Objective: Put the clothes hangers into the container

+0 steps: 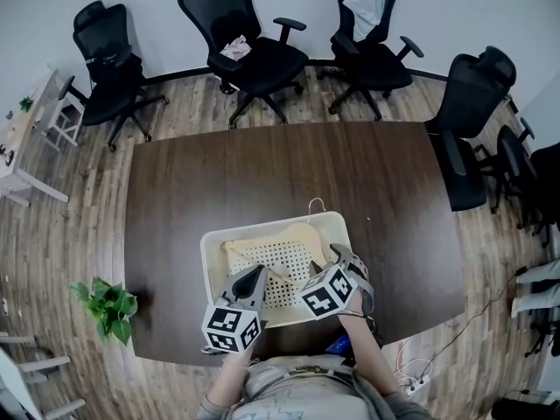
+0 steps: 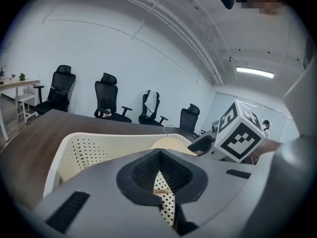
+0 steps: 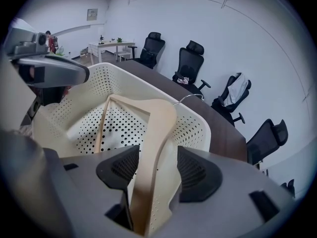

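Note:
A cream perforated basket (image 1: 213,254) stands on the dark table near its front edge. One wooden hanger (image 1: 293,232) lies in it, with its wire hook (image 1: 316,205) over the far rim. My right gripper (image 1: 339,257) is at the basket's right side, jaws open. The hanger's broad arm (image 3: 161,118) runs between the pads of my right gripper (image 3: 157,170) with a gap on the right. My left gripper (image 1: 258,276) hovers over the basket's near side. Seen in its own view, my left gripper (image 2: 158,153) has its fingertips together, and a strip of wood shows below them.
Several black office chairs (image 1: 249,46) stand round the far side of the table (image 1: 262,164). A potted plant (image 1: 107,304) sits on the floor at the left, a white desk (image 1: 22,138) further left. Cables and a power strip (image 1: 416,376) lie at the right.

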Demonstrator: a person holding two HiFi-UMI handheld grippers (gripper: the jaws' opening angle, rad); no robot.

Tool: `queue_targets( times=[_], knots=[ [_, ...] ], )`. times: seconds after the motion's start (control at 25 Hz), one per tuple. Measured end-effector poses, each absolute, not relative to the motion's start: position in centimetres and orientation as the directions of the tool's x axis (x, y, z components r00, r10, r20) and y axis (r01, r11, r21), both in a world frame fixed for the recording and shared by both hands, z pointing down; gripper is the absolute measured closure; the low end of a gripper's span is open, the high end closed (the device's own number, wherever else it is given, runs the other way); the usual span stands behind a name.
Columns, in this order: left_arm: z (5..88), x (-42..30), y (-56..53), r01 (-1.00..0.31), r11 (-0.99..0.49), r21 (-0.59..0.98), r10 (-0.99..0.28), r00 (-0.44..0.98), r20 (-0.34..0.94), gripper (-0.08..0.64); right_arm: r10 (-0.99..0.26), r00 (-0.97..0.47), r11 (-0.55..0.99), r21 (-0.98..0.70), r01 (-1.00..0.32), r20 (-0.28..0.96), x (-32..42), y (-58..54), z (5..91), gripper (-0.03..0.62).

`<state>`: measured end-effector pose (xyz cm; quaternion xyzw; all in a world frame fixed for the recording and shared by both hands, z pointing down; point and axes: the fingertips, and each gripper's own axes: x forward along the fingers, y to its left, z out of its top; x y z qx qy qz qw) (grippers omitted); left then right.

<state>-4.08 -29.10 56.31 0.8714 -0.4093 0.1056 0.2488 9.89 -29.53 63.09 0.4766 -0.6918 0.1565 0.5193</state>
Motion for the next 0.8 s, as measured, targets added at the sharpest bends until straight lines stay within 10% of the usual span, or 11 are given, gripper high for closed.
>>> queue_targets(
  times=[0.8],
  knots=[
    [55.2,-2.8,-27.5,-0.749,-0.570,0.337,-0.648,0.662,0.375,0.549,-0.535,-0.104,0.492,0.209,-0.845,0.839,9.2,-28.1,60.1,0.359]
  ],
)
